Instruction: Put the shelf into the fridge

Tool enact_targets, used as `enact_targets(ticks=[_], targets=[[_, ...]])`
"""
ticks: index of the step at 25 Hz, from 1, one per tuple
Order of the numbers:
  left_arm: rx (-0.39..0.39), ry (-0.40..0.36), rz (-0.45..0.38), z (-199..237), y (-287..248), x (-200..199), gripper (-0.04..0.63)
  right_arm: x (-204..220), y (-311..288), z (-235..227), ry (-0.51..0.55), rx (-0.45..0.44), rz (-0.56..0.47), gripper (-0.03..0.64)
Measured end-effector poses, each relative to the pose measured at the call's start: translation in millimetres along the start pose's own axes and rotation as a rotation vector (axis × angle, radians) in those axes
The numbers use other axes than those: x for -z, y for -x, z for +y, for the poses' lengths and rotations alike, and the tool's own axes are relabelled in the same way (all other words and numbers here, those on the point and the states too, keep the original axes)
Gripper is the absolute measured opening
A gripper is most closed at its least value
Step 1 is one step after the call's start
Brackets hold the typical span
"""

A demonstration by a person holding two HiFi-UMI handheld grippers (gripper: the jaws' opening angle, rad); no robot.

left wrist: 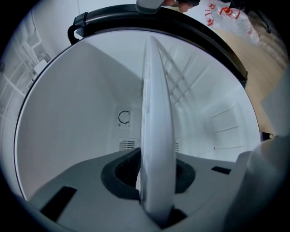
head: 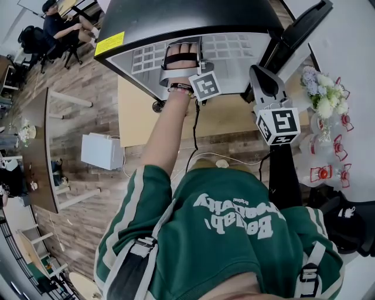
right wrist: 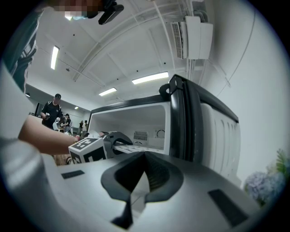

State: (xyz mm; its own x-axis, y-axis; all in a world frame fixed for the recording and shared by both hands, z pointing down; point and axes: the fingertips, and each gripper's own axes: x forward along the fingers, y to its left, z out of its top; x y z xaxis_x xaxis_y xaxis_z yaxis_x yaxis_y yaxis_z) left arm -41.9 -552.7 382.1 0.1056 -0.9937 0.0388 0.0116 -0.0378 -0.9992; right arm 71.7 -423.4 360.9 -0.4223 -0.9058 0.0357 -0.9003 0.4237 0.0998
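White grid plastic shelf (left wrist: 156, 113) is pinched at its near edge by the left gripper (left wrist: 154, 195), inside the white-walled black-rimmed fridge (left wrist: 77, 118); right gripper (right wrist: 136, 183) is held pressed together, empty, outside at right; with a one-edge grip, sagging and jamming on the wall ledges (left wrist: 226, 121) is judged possible.

You were in an open office-style workroom: a wood-plank floor (head: 88, 70), long work tables (head: 38, 146), a person seated (head: 55, 26) at a far desk, ceiling strip lights (right wrist: 149, 78), a wall air conditioner (right wrist: 192, 38), and the fridge (head: 176, 17) standing among the tables.
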Motion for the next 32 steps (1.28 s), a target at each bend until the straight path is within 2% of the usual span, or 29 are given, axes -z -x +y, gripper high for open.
enact_targets(ticks=[18,20,23,24,26,27,29,32], targets=[[-0.023,-0.018,0.014,6,-30,4,0.095,2,-2,0,0.006,0.011,0.013,0.003],[-0.007,-0.003,0.019,4,-36,3,0.111,3,-3,-1,0.003,0.019,0.014,0.003],[0.114,0.035,0.014,-13,-40,-2,0.132,4,-3,-3,-0.001,0.03,0.016,0.003],[0.113,0.034,0.018,-13,-39,-2,0.132,4,-3,-3,-0.001,0.029,0.016,0.003],[0.049,0.024,0.031,-4,-37,0,0.132,4,-2,-1,0.0,0.024,0.018,0.003],[0.047,0.031,0.029,-4,-37,0,0.133,4,-2,0,0.001,0.024,0.019,0.003],[0.103,0.056,0.013,-14,-37,-3,0.134,4,-2,-1,-0.002,0.031,0.019,0.003],[0.077,0.05,0.016,-9,-38,-2,0.135,3,1,-2,-0.003,0.036,0.017,0.003]])
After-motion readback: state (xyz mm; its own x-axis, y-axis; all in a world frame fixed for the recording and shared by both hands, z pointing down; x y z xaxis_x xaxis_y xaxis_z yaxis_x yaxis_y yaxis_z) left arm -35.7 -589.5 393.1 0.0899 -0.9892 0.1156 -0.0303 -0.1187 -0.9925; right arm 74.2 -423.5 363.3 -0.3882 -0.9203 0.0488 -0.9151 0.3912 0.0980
